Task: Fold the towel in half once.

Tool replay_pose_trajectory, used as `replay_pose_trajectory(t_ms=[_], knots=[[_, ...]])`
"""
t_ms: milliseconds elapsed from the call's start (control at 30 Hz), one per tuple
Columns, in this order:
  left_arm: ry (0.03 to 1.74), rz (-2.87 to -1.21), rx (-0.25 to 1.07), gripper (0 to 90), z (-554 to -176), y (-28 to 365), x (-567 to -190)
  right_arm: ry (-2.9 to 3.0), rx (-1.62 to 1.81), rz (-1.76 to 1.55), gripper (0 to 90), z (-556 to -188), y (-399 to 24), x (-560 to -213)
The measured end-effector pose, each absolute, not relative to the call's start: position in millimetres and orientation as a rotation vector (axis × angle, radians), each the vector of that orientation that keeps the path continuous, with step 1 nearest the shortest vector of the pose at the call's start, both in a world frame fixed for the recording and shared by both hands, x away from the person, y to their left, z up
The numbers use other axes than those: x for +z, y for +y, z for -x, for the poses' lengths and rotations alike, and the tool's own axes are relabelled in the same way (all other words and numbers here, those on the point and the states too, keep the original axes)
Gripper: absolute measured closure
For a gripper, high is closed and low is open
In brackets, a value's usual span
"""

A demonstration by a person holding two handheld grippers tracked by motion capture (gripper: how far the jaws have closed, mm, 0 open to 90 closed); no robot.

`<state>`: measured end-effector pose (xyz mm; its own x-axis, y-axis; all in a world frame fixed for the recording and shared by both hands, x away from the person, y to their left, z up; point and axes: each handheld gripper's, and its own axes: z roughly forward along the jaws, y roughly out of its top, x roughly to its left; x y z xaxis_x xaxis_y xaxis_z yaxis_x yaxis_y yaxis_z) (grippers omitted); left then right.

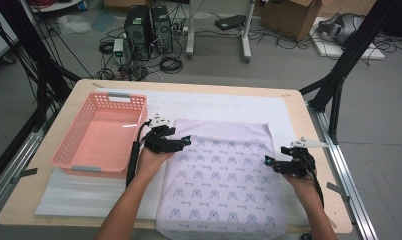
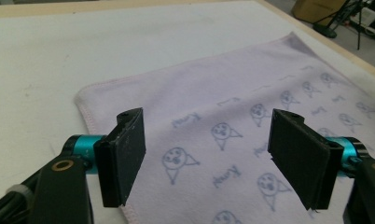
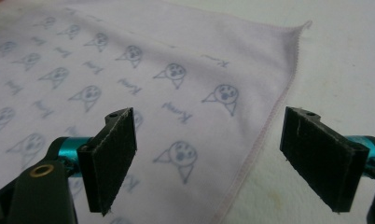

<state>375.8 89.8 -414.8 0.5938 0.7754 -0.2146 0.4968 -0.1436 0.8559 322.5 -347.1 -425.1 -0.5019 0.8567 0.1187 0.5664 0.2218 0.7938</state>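
cloth (image 1: pixel 224 175): near edge ran off the high view's bottom | left gripper (image 2: pixel 206 158): body cut by its view's lower edge | right gripper (image 3: pixel 223 161): likewise cut | print on cloth: words too small to read

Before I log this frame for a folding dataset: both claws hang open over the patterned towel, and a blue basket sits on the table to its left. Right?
One thing is off: the basket is pink, not blue, as the high view shows. The rest holds: the left claw and the right claw hang open over the patterned towel, with the basket on the table to its left.
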Motion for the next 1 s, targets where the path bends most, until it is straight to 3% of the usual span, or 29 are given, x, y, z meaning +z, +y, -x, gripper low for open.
replay_pose_trajectory(t_ms=[133, 233, 433, 667, 767, 900, 967, 1000], knots=[[1.098, -1.799, 0.325, 28.3, -387, 92, -424, 2.192, 1.112, -1.367, 24.1, -344, -343, -425], [1.137, -1.820, 0.331, 29.2, -394, 92, -433, 2.161, 1.097, -1.380, 33.8, -354, -342, -425], [1.238, -1.890, 0.399, 34.4, -403, 92, -449, 2.151, 1.027, -1.480, 36.0, -373, -342, -430], [1.192, -1.946, 0.497, 39.7, -403, 86, -451, 2.147, 0.930, -1.498, 36.2, -383, -335, -437], [1.173, -1.976, 0.530, 45.7, -401, 85, -451, 2.147, 0.875, -1.492, 40.9, -384, -333, -441], [1.160, -1.986, 0.531, 59.3, -400, 84, -449, 2.146, 0.851, -1.485, 56.7, -384, -335, -439], [1.136, -1.989, 0.508, 83.3, -398, 82, -449, 2.165, 0.872, -1.481, 82.9, -383, -336, -438], [1.136, -1.996, 0.520, 85.0, -397, 80, -449, 2.174, 0.898, -1.483, 84.6, -384, -336, -439]])
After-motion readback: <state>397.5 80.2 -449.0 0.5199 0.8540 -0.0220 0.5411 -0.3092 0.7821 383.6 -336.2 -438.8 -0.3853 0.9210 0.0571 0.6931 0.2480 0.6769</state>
